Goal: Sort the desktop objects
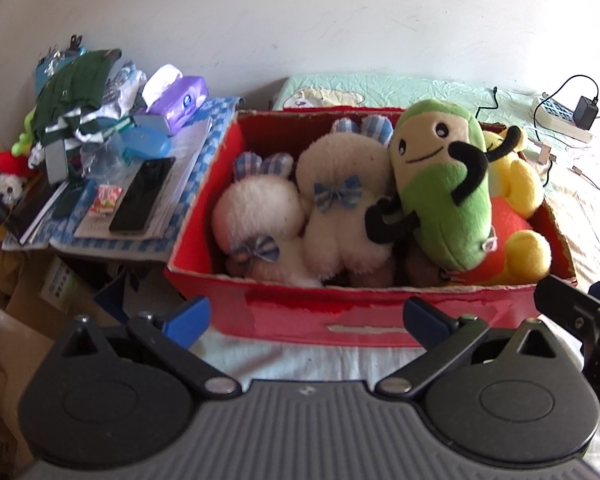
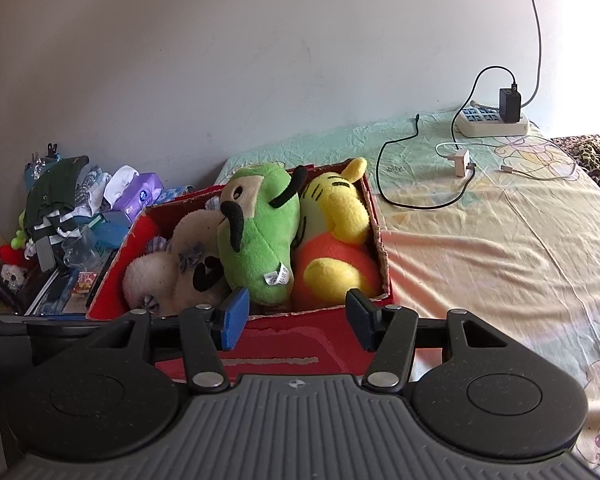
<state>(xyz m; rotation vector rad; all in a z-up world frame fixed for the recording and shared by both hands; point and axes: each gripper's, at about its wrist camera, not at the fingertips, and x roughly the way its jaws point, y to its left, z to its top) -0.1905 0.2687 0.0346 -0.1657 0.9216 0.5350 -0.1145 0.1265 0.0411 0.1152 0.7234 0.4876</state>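
Plush toys [image 1: 440, 188] packed in red box [image 1: 284, 320] on bed — sorting seemed nearly done. Left tool [image 1: 306, 316], right tool [image 2: 296, 320] spread, empty — counter [image 1: 204, 148] clutter left.

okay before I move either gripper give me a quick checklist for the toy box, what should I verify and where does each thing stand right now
1. Left gripper free: ok, jaws wide apart, nothing between them.
2. Right gripper free: ok, open and empty, in front of the near wall of the red box.
3. Toys contained: not ok, the green plush stands well above the rim, leaning on the yellow plush.
4. Room left in the box: not ok, the white plush toys fill the left half.
5. Box footing: cannot tell, its base on the bed sheet is hidden by the grippers.
6. Cables clear: ok, the black charger cable lies on the sheet to the right of the box.
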